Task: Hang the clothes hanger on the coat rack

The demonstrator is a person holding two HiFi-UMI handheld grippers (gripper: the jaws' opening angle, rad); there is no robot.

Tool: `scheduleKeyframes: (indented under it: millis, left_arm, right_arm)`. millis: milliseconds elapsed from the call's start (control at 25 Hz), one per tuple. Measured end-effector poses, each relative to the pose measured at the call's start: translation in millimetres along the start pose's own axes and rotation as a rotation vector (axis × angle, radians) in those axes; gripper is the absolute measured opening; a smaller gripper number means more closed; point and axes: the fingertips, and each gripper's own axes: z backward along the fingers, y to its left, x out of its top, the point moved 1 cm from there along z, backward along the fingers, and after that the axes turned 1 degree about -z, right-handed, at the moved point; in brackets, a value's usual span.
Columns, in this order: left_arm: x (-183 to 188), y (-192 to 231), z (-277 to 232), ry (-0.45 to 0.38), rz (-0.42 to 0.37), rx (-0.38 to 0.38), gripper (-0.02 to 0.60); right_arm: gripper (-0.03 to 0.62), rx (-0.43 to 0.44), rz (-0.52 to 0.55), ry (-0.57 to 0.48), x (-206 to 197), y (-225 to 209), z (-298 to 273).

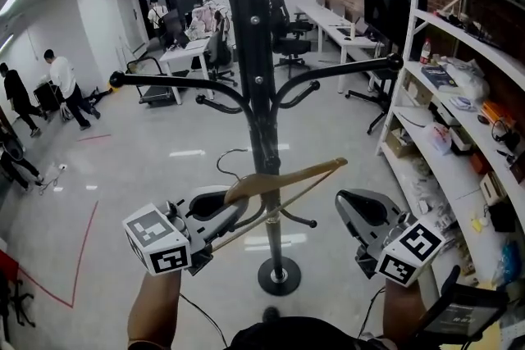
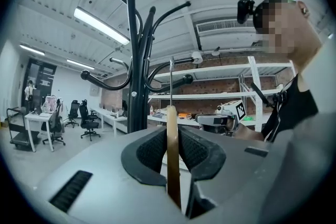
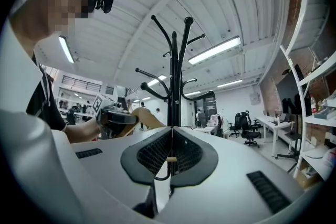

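Hanger held in front of the rack, not yet hung

In the head view the black coat rack (image 1: 250, 53) fills the centre from 12 to 6 o'clock. The wooden clothes hanger (image 1: 287, 176) crosses its pole low down, clear of every arm. At 7 o'clock the left gripper (image 1: 223, 209) has its jaws clamped narrowly on the hanger's bar. At 5 o'clock the right gripper (image 1: 359, 213) has its jaws pressed together with nothing between them.

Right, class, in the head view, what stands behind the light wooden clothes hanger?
The tall black metal coat rack: its pole passes behind the hanger, which hides a short stretch; its round base shows below.
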Motion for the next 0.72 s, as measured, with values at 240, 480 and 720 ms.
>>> scheduleKeyframes:
  millis: [240, 480, 720]
  left_arm:
    - [7, 22, -24, 0.047, -0.037, -0.072, 0.052]
    - [0, 31, -47, 0.077, -0.032, -0.161, 0.052]
    - [-9, 31, -63, 0.108, -0.044, -0.204, 0.052]
  right_arm:
    - [0.008, -0.032, -0.021, 0.014, -8, -9, -8]
    - [0.008, -0.094, -0.034, 0.013, -11, -25, -3]
    - [0.008, -0.129, -0.043, 0.021, -19, -35, 0]
